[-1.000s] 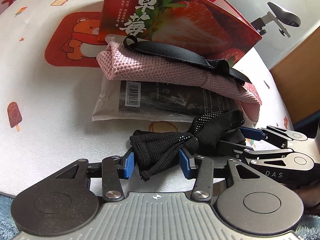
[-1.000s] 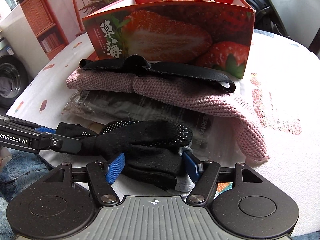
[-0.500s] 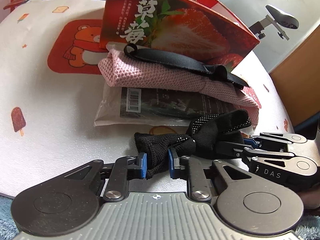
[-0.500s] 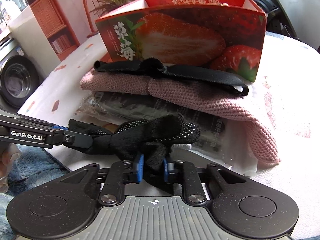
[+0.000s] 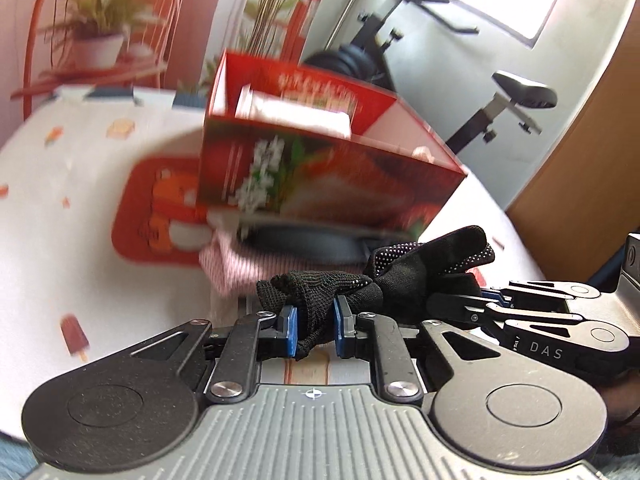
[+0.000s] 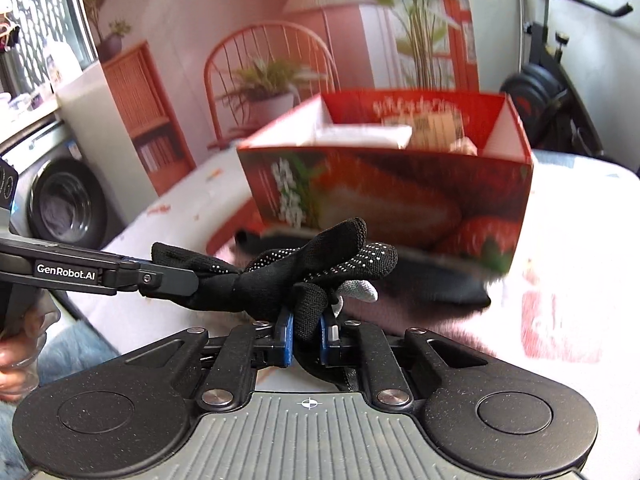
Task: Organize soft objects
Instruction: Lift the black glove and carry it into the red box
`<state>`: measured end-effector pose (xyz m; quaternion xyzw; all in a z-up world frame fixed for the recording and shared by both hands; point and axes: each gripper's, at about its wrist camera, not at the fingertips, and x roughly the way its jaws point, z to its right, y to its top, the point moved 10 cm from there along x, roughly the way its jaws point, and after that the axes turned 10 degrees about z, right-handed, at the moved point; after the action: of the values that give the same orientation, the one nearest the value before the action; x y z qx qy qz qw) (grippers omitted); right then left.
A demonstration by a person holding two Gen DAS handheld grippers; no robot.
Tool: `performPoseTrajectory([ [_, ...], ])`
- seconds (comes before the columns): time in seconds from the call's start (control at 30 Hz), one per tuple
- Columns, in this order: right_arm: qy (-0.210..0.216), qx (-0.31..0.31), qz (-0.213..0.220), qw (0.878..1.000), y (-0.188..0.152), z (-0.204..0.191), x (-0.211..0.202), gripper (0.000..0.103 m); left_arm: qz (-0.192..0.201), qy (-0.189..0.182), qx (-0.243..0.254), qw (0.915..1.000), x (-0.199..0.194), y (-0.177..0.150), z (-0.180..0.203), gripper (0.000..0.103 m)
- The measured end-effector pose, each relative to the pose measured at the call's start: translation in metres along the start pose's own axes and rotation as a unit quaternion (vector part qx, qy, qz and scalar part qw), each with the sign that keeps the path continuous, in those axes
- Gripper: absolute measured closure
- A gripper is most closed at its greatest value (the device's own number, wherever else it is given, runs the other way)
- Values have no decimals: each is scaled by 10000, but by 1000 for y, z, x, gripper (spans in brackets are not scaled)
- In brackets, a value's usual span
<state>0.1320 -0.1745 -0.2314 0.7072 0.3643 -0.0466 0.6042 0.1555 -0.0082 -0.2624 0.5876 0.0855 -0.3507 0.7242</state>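
A black knitted glove with small white grip dots hangs in the air in front of the open red cardboard box printed with strawberries, stretched between the two grippers. It is bunched and twisted along its middle. The dotted fingers fan up and out toward the box, and one fingertip shows a pale grey cap in the right wrist view. The cuff end is a coarser open knit, crumpled into a knot with a loose tail hanging down.

The left gripper is clamped on that cuff end, its blue pads pressing the fabric from both sides after its jaws have just been closing. The right gripper is pinched tight on a fold of the glove's finger end.

Below the glove, against the box's front wall, lies a pink knitted cloth with a black strap across its top; both are blurred. The box and the cloth rest on a white tablecloth with small cartoon prints. Inside the box pale items show, too smeared to identify.
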Motion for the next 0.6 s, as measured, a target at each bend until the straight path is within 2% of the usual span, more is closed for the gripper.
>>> performPoseTrajectory([
  [0.4,-19,-160,410,9990,49,7,-1,92,405,-7,204,9990,4,45,10,85],
  [0.6,-45,-107,563,9983,83,20,11,92,630,-22,383,9973,16,86,17,85],
])
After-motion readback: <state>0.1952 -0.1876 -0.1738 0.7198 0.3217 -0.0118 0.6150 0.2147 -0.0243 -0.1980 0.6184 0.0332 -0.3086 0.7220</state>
